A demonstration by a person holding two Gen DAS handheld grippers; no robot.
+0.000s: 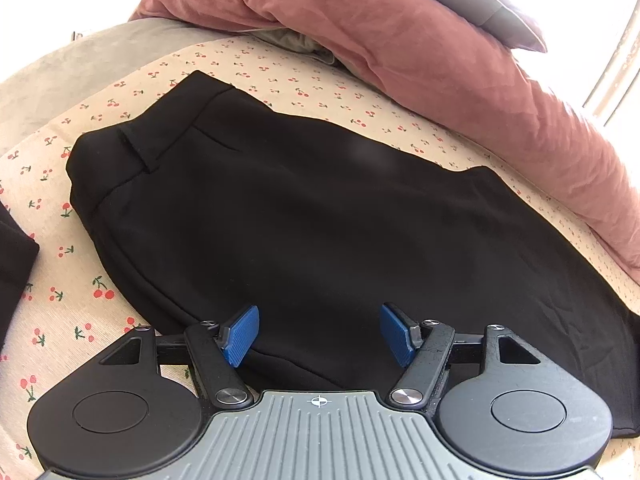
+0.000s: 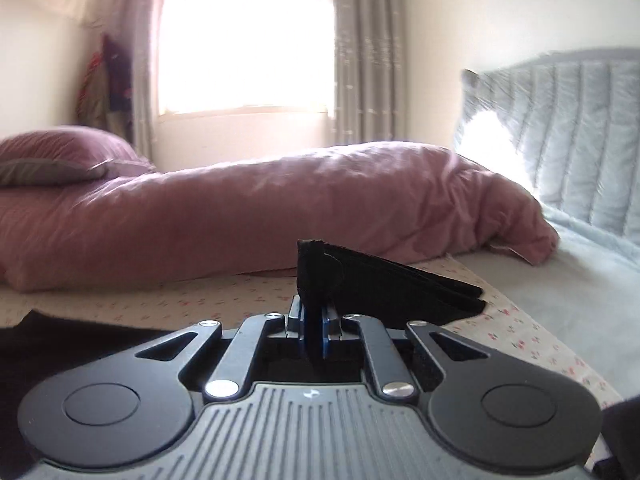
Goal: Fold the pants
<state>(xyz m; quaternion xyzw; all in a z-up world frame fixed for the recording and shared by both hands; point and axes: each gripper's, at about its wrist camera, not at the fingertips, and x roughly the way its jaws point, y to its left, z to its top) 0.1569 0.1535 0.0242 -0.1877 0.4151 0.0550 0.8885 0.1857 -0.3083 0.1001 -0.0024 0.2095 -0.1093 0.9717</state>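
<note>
Blue pads [image 1: 242, 334] of the left gripper [image 1: 319, 335] stood wide apart over the black pants [image 1: 304, 220] on the cherry sheet [image 1: 80, 312]. Right gripper [image 2: 314, 330] pinched a pants edge tight, lifted.

My left hand-held gripper [image 1: 319, 334] tilts downward, its blue pads [image 1: 241, 334] standing wide apart with nothing pinched between them. My right hand-held gripper [image 2: 314, 334] points nearly level, jaws clamped tight on black cloth [image 2: 360, 280].
</note>
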